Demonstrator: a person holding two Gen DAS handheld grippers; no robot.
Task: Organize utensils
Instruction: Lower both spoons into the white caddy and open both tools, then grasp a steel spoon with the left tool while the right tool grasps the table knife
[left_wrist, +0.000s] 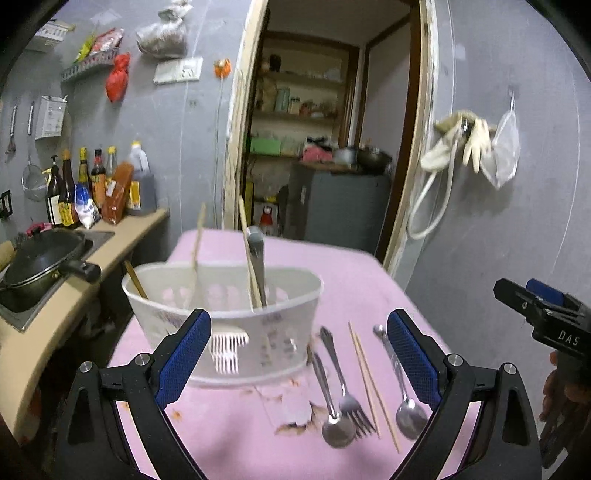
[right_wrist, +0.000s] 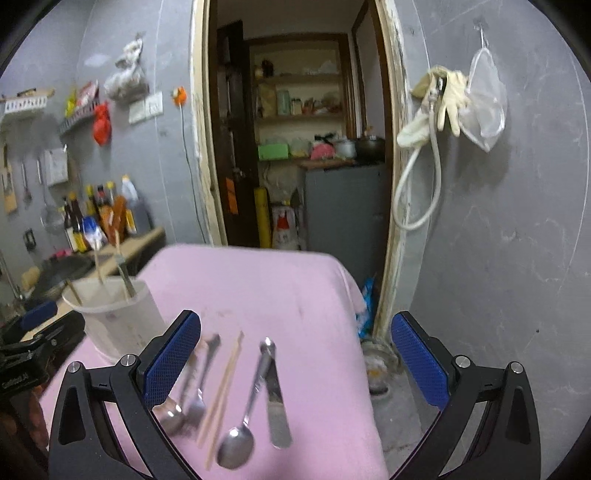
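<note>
A white plastic utensil holder (left_wrist: 229, 317) stands on the pink table (left_wrist: 229, 435), with chopsticks (left_wrist: 249, 258) and a metal handle (left_wrist: 256, 251) upright in it. To its right lie a spoon (left_wrist: 328, 398), a fork (left_wrist: 343, 384), a pair of chopsticks (left_wrist: 371, 380) and a second spoon (left_wrist: 402, 391). My left gripper (left_wrist: 297, 354) is open and empty just before the holder. My right gripper (right_wrist: 295, 358) is open and empty above the loose spoon (right_wrist: 240, 428), knife (right_wrist: 275, 398), chopsticks (right_wrist: 223, 387) and fork (right_wrist: 199, 387). The holder (right_wrist: 114, 317) sits at its left.
A counter (left_wrist: 122, 240) at the left carries a black pan (left_wrist: 40, 266) and sauce bottles (left_wrist: 92, 184). A doorway (left_wrist: 325, 147) opens behind the table. Gloves and a hose (left_wrist: 458, 147) hang on the grey wall at the right. The table's right edge (right_wrist: 365, 369) drops to the floor.
</note>
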